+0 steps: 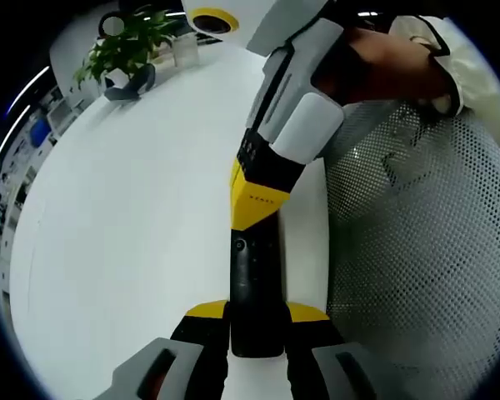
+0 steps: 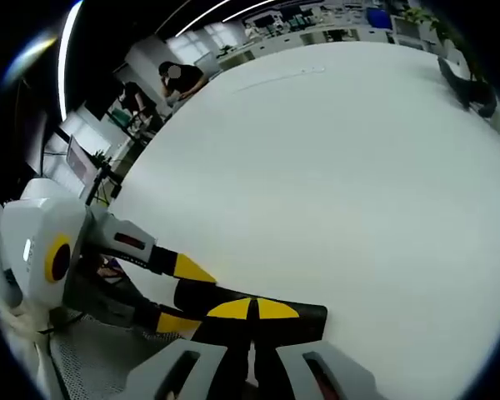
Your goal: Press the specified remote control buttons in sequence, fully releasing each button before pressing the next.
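Left hand-held gripper (image 1: 255, 333) clenched on slim black remote control (image 1: 252, 275) over white desk (image 1: 133, 217) — right hand-held gripper (image 2: 252, 321) tips together, pressing its top

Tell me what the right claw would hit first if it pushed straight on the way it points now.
The right claw, its jaws together, already has its tips at the black remote control held by the left claw. Pushing on would most likely press it into the remote; beyond lies the white table.
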`<state>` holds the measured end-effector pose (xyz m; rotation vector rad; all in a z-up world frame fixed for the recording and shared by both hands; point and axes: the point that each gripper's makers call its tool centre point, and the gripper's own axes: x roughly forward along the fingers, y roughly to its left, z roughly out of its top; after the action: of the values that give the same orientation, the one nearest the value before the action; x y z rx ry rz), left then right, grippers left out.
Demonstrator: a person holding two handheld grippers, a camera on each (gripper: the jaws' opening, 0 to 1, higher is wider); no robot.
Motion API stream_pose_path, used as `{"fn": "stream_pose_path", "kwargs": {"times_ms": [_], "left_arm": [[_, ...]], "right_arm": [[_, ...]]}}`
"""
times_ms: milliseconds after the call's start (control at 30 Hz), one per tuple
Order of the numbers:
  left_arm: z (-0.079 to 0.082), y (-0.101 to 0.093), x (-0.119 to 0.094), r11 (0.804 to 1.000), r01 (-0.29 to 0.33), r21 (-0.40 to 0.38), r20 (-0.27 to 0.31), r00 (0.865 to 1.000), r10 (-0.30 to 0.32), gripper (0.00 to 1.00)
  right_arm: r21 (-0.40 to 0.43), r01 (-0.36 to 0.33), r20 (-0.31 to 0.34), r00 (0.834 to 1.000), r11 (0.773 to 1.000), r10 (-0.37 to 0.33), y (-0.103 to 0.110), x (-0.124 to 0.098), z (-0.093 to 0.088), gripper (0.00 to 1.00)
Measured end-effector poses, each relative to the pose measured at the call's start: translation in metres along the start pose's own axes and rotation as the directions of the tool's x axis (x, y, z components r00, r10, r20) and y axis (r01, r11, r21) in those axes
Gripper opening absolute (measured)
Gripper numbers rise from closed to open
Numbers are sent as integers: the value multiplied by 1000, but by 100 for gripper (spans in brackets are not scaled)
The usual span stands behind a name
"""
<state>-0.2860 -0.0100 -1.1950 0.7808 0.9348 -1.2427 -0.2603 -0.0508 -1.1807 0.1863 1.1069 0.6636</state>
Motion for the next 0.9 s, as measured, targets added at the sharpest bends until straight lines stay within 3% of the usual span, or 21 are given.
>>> {"fn": "stream_pose_path", "kwargs": {"times_ms": [533, 733, 900], "left_arm": [[0, -1, 0, 1000, -5, -22, 14, 1000, 6, 23], [1, 0, 1, 1000, -4, -21, 16, 1000, 5, 23], [1, 1, 1, 1000, -2, -17, 7, 1000, 2, 23]], "right_arm": [[117, -16, 20, 1000, 993, 14, -4, -1, -1, 0], [58, 6, 20, 1000, 998, -7, -3, 1, 0, 0], [76, 11, 25, 1000, 997, -13, -5, 2, 1, 0]]}}
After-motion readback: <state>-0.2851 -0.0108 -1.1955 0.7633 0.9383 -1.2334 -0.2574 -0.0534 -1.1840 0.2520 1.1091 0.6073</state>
